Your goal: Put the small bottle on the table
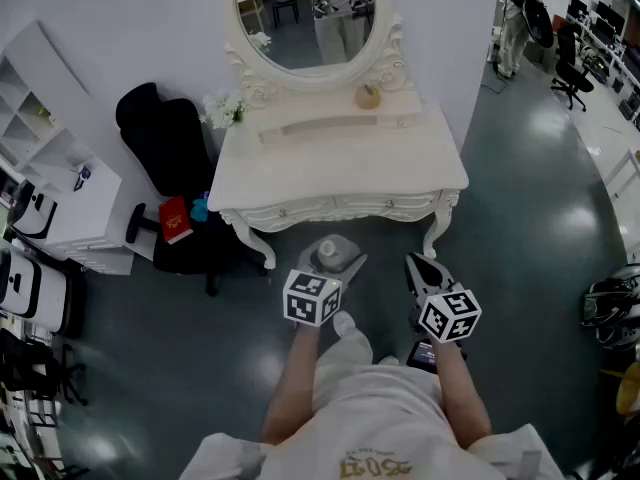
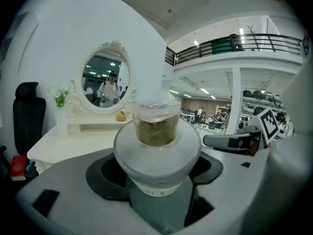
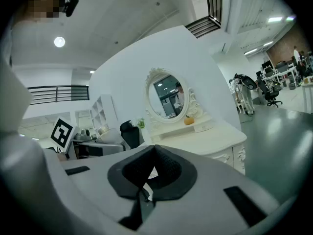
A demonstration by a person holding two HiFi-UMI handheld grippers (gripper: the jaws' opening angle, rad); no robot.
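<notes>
The only lettering I can find is a band of small print on the lower rim of the small bottle [image 2: 156,131], too fine to read, and yellow print on the person's pale garment [image 1: 375,463], which I cannot read either. Each gripper carries a cube with black-and-white square markers.

The small bottle is clear-walled with a broad white collar, and it holds olive-brown contents that fill the clear part about halfway. It is not on the white carved dressing table [image 1: 340,168]. It hangs in front of the table's front edge, over the dark floor, pinched between the widely spread jaws of the left gripper [image 1: 333,258], whose dark pads press on the collar from both sides.

The right gripper [image 3: 152,168] is also in front of the table, to the right of the bottle. Its jaws are pressed together with nothing between them.

On the table's left rear corner stands a white vase of white flowers [image 1: 225,108]. A small orange gourd-shaped object [image 1: 369,95] sits on the raised rear shelf, under the oval mirror [image 1: 308,13]. A black office chair [image 1: 165,143] stands just left of the table.
</notes>
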